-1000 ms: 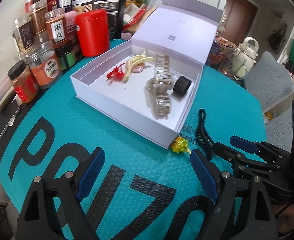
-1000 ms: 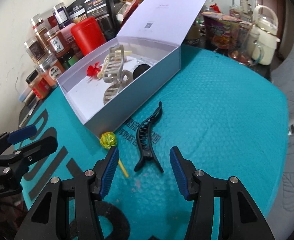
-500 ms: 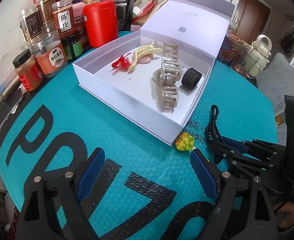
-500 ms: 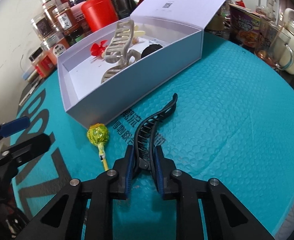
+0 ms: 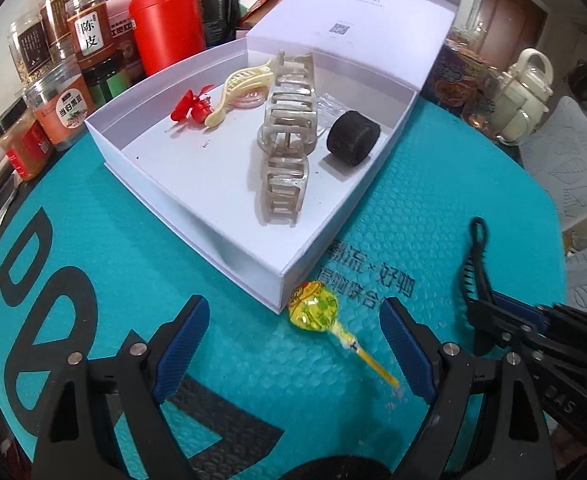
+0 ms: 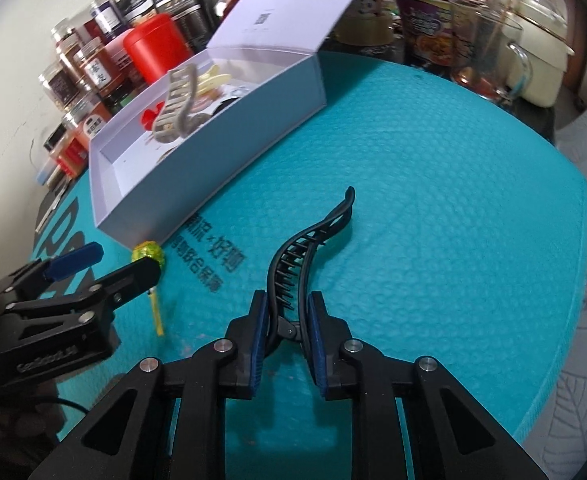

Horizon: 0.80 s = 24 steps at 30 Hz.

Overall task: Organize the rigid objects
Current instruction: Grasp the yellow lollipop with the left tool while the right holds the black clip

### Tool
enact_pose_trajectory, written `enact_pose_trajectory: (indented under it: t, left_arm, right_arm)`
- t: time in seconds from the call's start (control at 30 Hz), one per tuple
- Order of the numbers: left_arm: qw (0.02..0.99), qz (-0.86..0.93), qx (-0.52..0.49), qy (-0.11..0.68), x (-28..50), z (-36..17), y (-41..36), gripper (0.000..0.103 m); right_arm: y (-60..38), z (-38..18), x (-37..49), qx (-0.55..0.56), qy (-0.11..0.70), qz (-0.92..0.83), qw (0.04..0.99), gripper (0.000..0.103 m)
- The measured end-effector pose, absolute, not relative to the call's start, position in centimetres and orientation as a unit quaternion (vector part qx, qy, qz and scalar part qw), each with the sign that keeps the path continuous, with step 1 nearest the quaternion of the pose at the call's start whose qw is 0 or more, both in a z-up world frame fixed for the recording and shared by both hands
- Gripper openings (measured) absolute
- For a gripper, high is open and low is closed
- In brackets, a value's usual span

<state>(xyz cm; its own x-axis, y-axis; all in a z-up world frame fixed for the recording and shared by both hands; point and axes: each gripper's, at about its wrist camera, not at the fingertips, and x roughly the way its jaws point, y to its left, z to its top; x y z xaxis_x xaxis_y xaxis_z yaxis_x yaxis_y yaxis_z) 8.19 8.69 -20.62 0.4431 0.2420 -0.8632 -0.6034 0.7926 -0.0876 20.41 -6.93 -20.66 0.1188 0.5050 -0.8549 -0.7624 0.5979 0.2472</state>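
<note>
Black hair clip (image 6: 301,256), free a second ago, is now being clamped by the right gripper (image 6: 285,320) for boxing; left gripper (image 5: 293,344) is being held wide.

Even, bright indoor light is filling both fisheye views. Straight lines are bending toward dark, vignetted corners. Soft shadows are falling inside the white box (image 5: 197,216); background clutter is blurring slightly.

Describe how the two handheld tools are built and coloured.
Both match: the left tool and right tool have black angular plastic frames with triangular cut-outs, silver rivets at the joints and ribbed blue pads. The left tool's body carries pale embossed lettering, and a thin black cable trails beneath it.
</note>
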Motion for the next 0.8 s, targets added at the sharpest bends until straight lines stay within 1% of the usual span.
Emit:
enact_pose_trajectory:
  t: [0.03,0.07,0.1,0.13,0.17,0.2,0.27,0.3,0.4,0.43,0.47,0.5,0.8]
  left_arm:
    - [0.824,0.262,-0.193,0.463,8.5,-20.9,8.6,0.088]
    - [0.822,0.264,-0.194,0.465,8.9,-21.1,8.5,0.084]
    - [0.821,0.265,-0.195,0.467,9.1,-21.3,8.4,0.079]
    - [0.818,0.269,-0.194,0.47,9.4,-21.5,8.3,0.076]
    - [0.817,0.271,-0.191,0.472,9.6,-21.7,8.2,0.068]
    - [0.815,0.273,-0.189,0.476,9.8,-21.9,8.1,0.058]
    - [0.811,0.286,-0.187,0.475,9.8,-22.0,8.0,0.053]
    - [0.809,0.291,-0.191,0.474,9.7,-22.0,8.1,0.047]
    - [0.81,0.289,-0.201,0.469,9.0,-22.0,8.3,0.034]
    - [0.812,0.284,-0.199,0.47,8.7,-22.0,8.3,0.032]
    - [0.813,0.28,-0.194,0.473,8.6,-22.0,8.1,0.027]
    - [0.814,0.275,-0.187,0.476,8.4,-22.0,7.8,0.025]
    - [0.819,0.239,-0.189,0.487,6.2,-21.4,6.8,0.025]
  right_arm:
    - [-7.2,-20.7,20.7,-0.125,0.506,0.427,0.739,0.02]
    - [-7.4,-20.7,20.9,-0.124,0.507,0.425,0.74,0.02]
    - [-7.5,-20.7,21.1,-0.124,0.507,0.422,0.741,0.02]
    - [-7.7,-20.7,21.3,-0.123,0.508,0.419,0.743,0.02]
    - [-7.8,-20.7,21.5,-0.121,0.508,0.418,0.744,0.02]
    - [-7.8,-20.7,21.6,-0.121,0.508,0.416,0.745,0.02]
    - [-8.0,-20.7,21.9,-0.119,0.508,0.414,0.746,0.02]
    - [-8.0,-20.8,22.0,-0.118,0.507,0.415,0.747,0.02]
    - [-8.3,-20.8,22.4,-0.111,0.507,0.417,0.746,0.02]
    - [-8.3,-20.8,22.4,-0.11,0.507,0.418,0.746,0.02]
    - [-8.4,-20.8,22.5,-0.109,0.507,0.419,0.745,0.02]
    - [-8.4,-20.9,22.4,-0.109,0.508,0.421,0.744,0.02]
    - [-8.5,-20.7,20.1,-0.116,0.512,0.44,0.729,0.02]
